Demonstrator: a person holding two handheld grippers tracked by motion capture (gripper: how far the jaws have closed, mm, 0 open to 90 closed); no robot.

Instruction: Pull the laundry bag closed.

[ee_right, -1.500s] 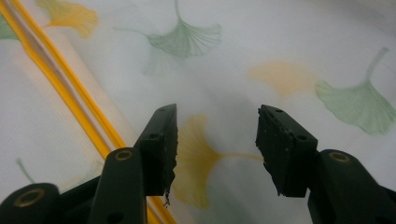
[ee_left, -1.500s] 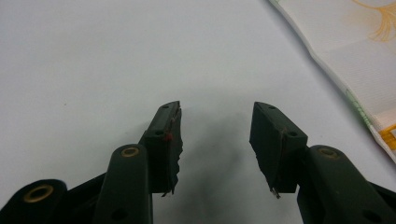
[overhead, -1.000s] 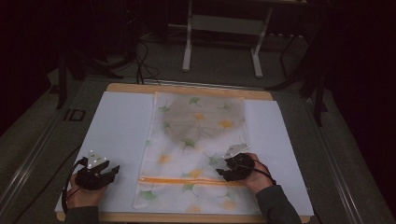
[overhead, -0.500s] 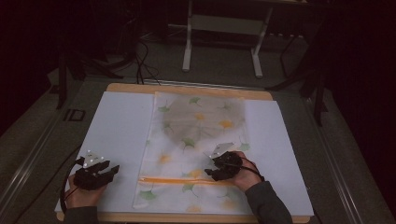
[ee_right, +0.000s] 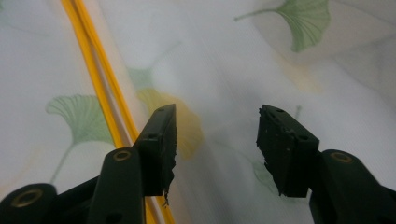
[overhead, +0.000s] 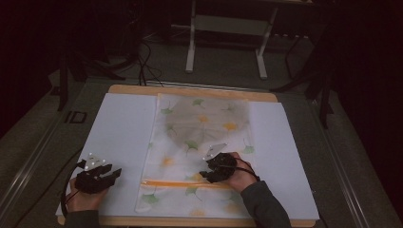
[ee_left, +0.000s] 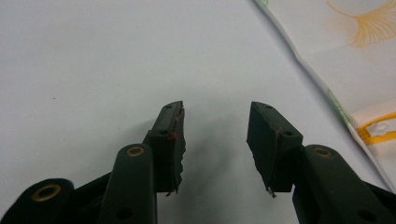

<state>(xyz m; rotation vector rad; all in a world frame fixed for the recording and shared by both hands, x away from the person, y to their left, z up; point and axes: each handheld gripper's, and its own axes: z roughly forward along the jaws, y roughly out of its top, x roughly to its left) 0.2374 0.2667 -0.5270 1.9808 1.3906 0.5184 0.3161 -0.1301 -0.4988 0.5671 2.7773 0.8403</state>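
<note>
Both pairs of black fingers (ee_right: 161, 140) stood apart, gripping nothing. Our right gripper (overhead: 215, 172) hovered over the white leaf-printed mesh bag (overhead: 199, 142) lying mid-table, seemingly just above its orange zipper (overhead: 185, 183); our left gripper (overhead: 110, 175) sat left, on white tabletop (overhead: 119, 128).

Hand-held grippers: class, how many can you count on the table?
2. The left hand-held gripper is over the white sheet, beside the mesh bag; the right hand-held gripper is over the bag, near its orange zipper.
</note>
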